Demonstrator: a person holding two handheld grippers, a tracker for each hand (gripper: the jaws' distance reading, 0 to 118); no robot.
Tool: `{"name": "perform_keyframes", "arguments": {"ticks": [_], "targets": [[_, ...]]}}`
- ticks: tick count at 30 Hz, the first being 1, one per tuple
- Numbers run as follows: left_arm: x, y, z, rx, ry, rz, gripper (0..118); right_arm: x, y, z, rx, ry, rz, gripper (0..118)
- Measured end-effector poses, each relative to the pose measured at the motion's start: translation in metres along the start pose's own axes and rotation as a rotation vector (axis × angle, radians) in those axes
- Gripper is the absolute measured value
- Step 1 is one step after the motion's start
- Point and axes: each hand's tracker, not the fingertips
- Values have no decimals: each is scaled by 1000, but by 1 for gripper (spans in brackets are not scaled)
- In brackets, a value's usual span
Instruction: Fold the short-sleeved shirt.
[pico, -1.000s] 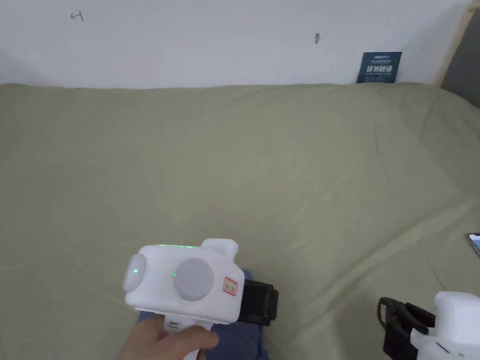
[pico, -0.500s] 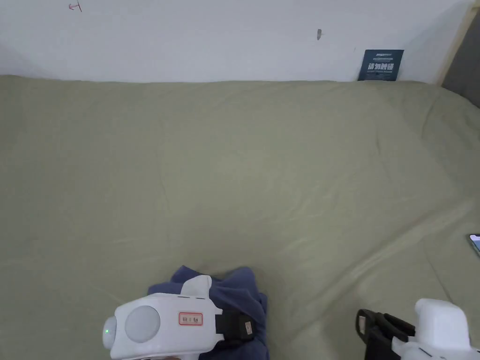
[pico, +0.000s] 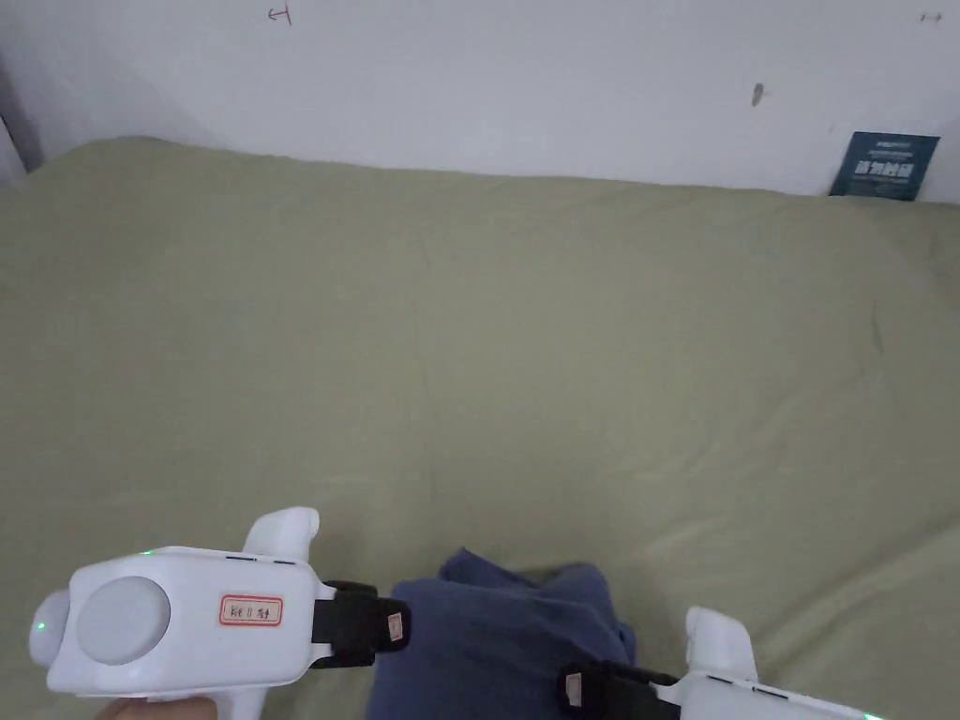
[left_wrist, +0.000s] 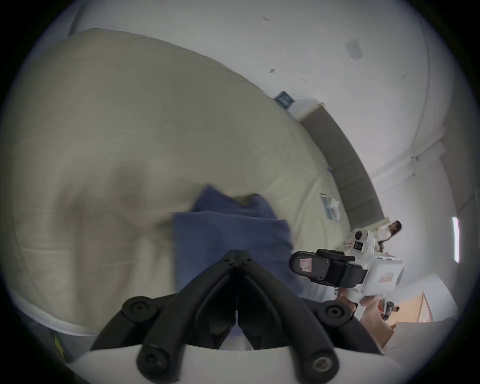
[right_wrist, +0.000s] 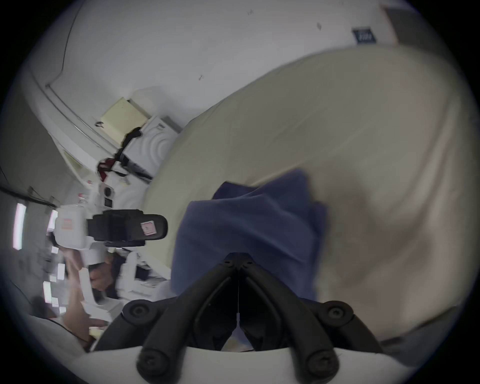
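Mostly olive sheet (pico: 525, 328) across bed, white wall (pico: 525, 75) behind. Bunched blue shirt (pico: 497, 637) at near edge, between grippers. Left gripper (left_wrist: 237, 259) jaws closed together, gripping nothing visible. Right gripper (right_wrist: 237, 262) likewise closed; grasp unclear.

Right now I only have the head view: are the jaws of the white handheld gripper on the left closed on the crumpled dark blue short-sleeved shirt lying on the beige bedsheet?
Observer: In the left gripper view, the left gripper has its jaws meeting at the tips, with the dark blue shirt behind them.
Operator: Is it touching the shirt?
Observer: The right gripper view shows a strip of beige bedsheet between that gripper and the shirt's edge, so they are apart.
Operator: And the right gripper?
Observer: In its own view, the right gripper also has its jaws meeting at the tips. I cannot tell whether they pinch cloth.
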Motion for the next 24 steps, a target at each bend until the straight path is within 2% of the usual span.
{"name": "perform_keyframes", "arguments": {"ticks": [4,6,8,9,10,12,17,19,21,22,23,24], "targets": [[-29,3,-3,-35,-20,7,0,43,4,-19,-53,67,-63,3],[-37,3,-7,-48,-7,-4,0,65,8,-17,-65,210,-176,3],[-45,3,-14,-94,-75,11,0,73,9,-15,-75,231,-217,3],[-49,4,-18,-118,-118,41,13,75,11,-14,-76,231,-205,3],[-53,4,-25,-139,-158,75,43,76,11,-14,-78,232,-200,3],[-59,2,-39,-164,-224,133,115,79,11,-15,-81,248,-212,3],[-55,0,-63,-146,-343,156,116,76,8,-15,-73,249,-214,3],[-53,1,-75,-145,-419,211,116,77,8,-15,-73,256,-224,3],[-50,-1,-86,-154,-416,199,110,76,8,-15,-72,256,-227,3],[-46,-2,-88,-140,-394,166,101,74,8,-13,-72,251,-223,3],[-44,-1,-88,-131,-342,126,83,73,9,-12,-71,243,-214,3],[-45,1,-86,-131,-284,104,51,70,10,-10,-66,228,-197,3]]}}
